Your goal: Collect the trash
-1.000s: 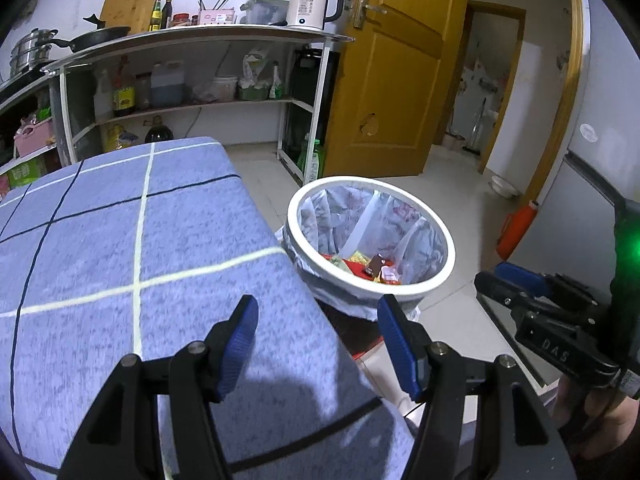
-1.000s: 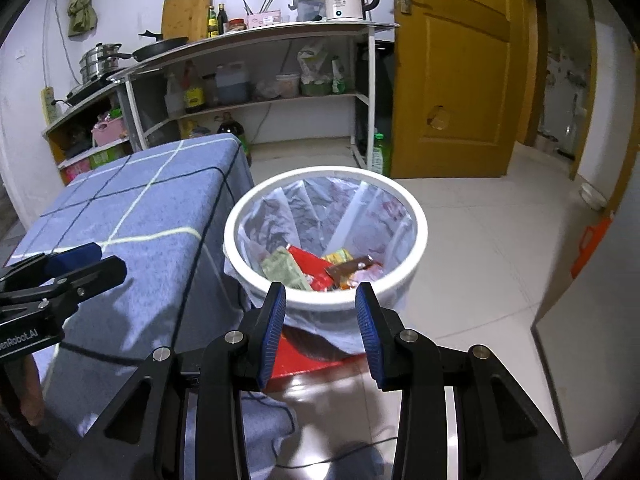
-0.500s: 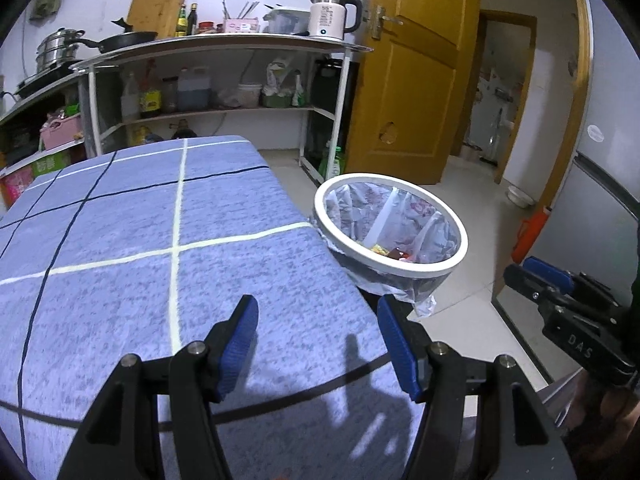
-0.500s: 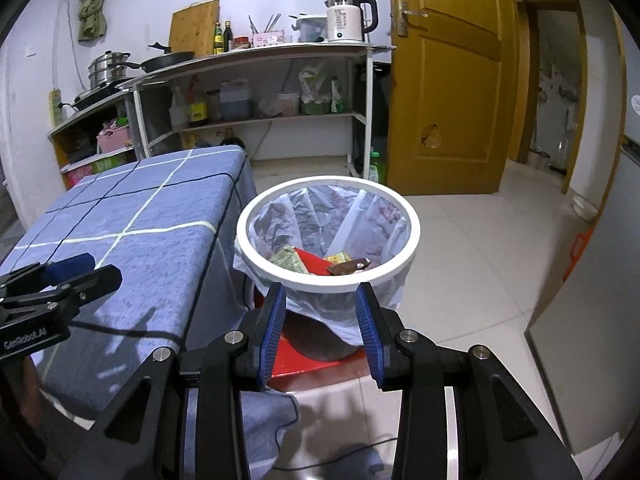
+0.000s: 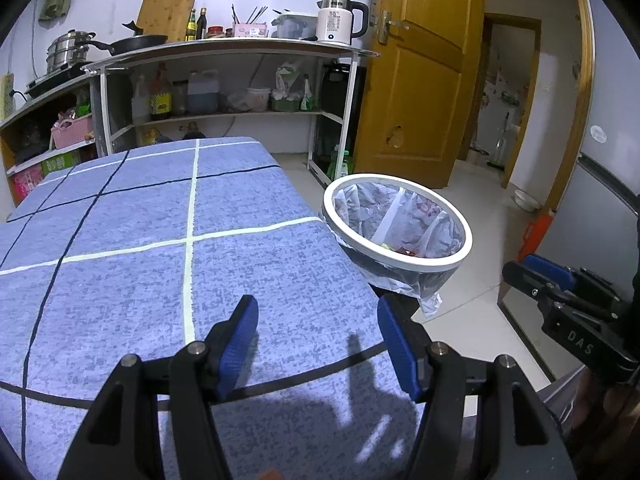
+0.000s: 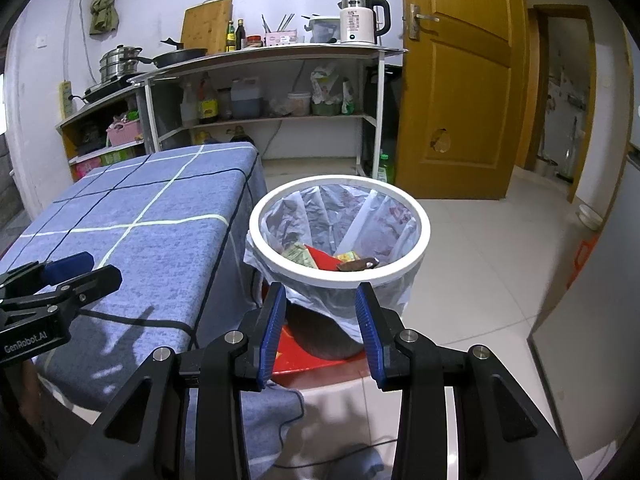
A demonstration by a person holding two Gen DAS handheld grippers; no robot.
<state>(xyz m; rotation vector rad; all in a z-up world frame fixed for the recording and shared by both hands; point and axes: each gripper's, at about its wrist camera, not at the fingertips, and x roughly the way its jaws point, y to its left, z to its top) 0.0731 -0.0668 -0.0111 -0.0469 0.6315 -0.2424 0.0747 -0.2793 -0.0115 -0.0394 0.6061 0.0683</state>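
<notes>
A white-rimmed trash bin (image 6: pixel 340 278) lined with a clear plastic bag stands on the floor beside the table; in the left wrist view the bin (image 5: pixel 400 262) is at the right. Wrappers (image 6: pixel 320 258), red, green and brown, lie inside it. My left gripper (image 5: pixel 318 320) hangs open over the blue checked tablecloth (image 5: pixel 160 240), nothing between its blue pads. My right gripper (image 6: pixel 320 308) is open and empty just before the bin's near rim. Each gripper shows from the side in the other's view: the left gripper (image 6: pixel 80 270), the right gripper (image 5: pixel 532 270).
A metal shelf rack (image 5: pixel 224 80) with bottles, pans and a kettle (image 5: pixel 340 20) lines the back wall. A yellow wooden door (image 6: pixel 460 100) stands right of it. A red base (image 6: pixel 312 354) sits under the bin. Tiled floor (image 6: pixel 480 280) spreads to the right.
Both grippers have drawn back from the bin, which now looks smaller and farther. The left view has swung further over the tablecloth. Neither gripper's jaws have changed.
</notes>
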